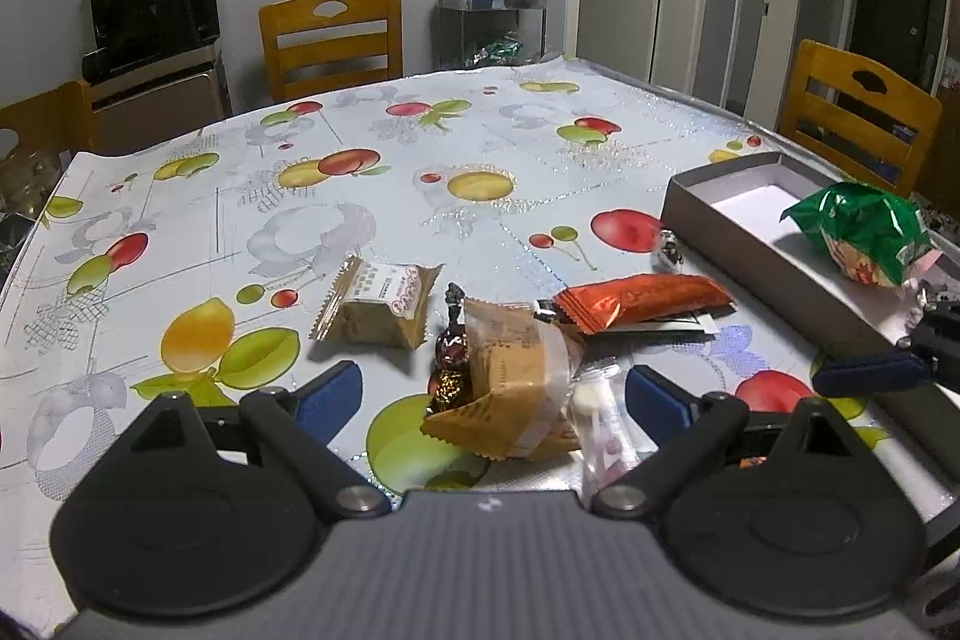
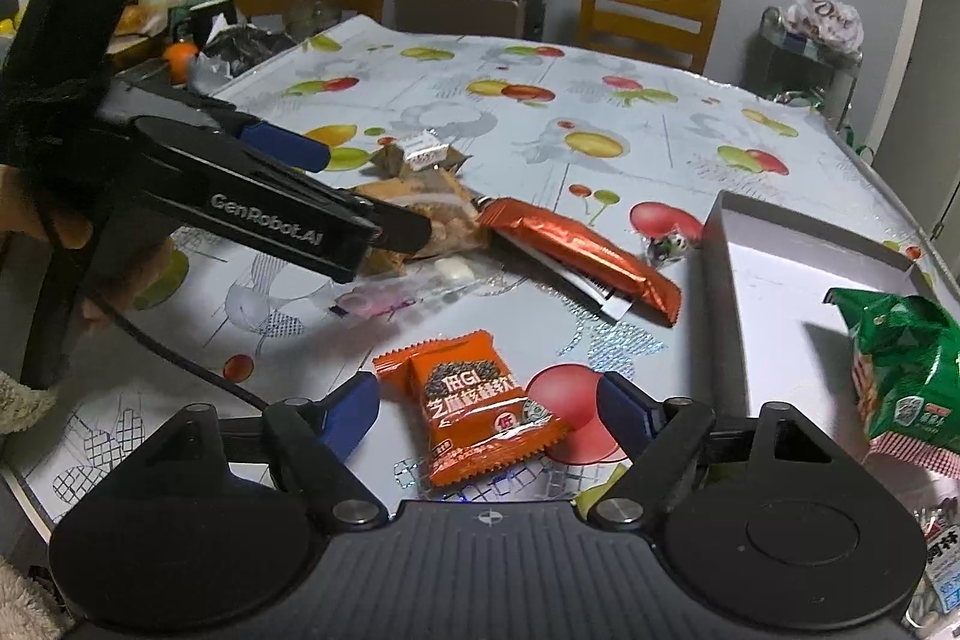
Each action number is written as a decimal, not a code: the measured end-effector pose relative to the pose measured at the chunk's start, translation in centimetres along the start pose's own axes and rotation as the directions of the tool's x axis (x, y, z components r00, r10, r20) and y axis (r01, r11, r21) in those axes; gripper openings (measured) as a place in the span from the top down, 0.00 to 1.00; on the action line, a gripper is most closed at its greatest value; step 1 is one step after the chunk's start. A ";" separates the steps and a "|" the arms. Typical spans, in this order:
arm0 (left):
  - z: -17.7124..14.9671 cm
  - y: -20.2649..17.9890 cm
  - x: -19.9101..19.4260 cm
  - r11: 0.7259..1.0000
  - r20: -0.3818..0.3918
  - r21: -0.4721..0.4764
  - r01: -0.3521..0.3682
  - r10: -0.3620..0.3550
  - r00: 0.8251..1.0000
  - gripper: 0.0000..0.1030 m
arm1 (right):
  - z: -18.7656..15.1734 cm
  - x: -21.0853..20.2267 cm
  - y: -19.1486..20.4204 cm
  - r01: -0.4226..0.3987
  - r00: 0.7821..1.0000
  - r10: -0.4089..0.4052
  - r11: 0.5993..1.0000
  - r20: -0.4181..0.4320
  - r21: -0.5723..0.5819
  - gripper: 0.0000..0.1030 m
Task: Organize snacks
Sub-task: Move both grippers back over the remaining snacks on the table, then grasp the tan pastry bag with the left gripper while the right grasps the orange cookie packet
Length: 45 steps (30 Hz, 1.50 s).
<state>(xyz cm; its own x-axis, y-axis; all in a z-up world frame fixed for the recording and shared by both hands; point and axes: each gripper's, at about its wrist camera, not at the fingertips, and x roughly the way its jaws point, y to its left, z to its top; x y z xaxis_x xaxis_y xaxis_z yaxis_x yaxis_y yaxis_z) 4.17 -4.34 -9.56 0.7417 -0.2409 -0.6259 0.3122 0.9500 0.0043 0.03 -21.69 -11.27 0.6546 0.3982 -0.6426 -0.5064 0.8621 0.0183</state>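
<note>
Grey box (image 2: 729,280) at right holds only the green bag (image 2: 900,370) so far. I count most snacks still loose mid-table: brown packet (image 1: 516,388) between my released left gripper (image 1: 492,394), orange packet (image 2: 474,406) inside the unclenched right gripper (image 2: 486,409).

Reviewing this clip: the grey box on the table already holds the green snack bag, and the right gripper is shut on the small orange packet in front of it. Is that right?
Not quite. The green snack bag does lie in the grey box, but the right gripper is open: the small orange packet lies on the table between its fingers, ungripped. The right wrist view shows this.
</note>
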 end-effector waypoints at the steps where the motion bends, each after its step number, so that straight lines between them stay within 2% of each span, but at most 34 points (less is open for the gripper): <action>1: 0.0 0.1 0.2 1.000 -0.003 -0.002 0.000 0.000 1.000 0.08 | 0.0 0.1 0.1 -0.002 1.000 0.002 1.000 -0.001 -0.001 0.25; 4: 0.0 0.1 0.6 1.000 -0.008 -0.006 0.001 -0.001 1.000 0.09 | -0.1 0.1 0.2 -0.002 1.000 0.002 1.000 0.000 -0.007 0.25; 8: 0.0 0.0 1.0 1.000 -0.014 -0.010 0.004 -0.004 1.000 0.16 | -0.1 0.2 0.1 0.000 1.000 0.000 1.000 0.002 -0.008 0.28; 15: -0.1 -0.3 1.7 1.000 -0.019 0.004 -0.010 0.010 1.000 0.18 | -0.3 0.3 0.2 0.008 1.000 -0.008 1.000 0.003 -0.016 0.32; 21: -0.2 -0.4 2.5 1.000 -0.028 0.007 -0.013 0.013 1.000 0.27 | -0.4 0.5 0.4 0.012 1.000 -0.012 0.999 0.003 -0.035 0.36; 26: -0.3 0.0 2.9 1.000 -0.036 -0.015 0.008 -0.008 0.999 0.41 | -0.4 0.7 0.5 0.009 1.000 -0.009 0.999 0.004 -0.043 0.44; 34: -0.9 0.2 2.5 1.000 -0.016 -0.010 0.004 -0.004 1.000 0.47 | -0.4 0.9 0.6 0.003 1.000 -0.003 0.999 0.002 -0.051 0.54; 38: -1.4 0.8 1.8 0.999 -0.008 -0.031 -0.009 0.009 1.000 0.51 | -0.5 0.8 0.5 -0.002 1.000 0.002 0.999 0.000 -0.051 0.56; 45: -1.7 1.0 1.3 0.999 -0.015 -0.031 -0.009 0.008 1.000 0.51 | -0.4 0.8 0.5 0.002 1.000 -0.002 0.999 -0.002 -0.052 0.55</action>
<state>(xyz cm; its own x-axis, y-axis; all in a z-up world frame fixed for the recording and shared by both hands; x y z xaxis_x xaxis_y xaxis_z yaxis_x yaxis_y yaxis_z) 4.45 -3.35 -11.71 0.7351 -0.2300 -0.6378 0.2873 0.9577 -0.0142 0.08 -21.05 -12.14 0.6544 0.3961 -0.6441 -0.5336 0.8454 -0.0222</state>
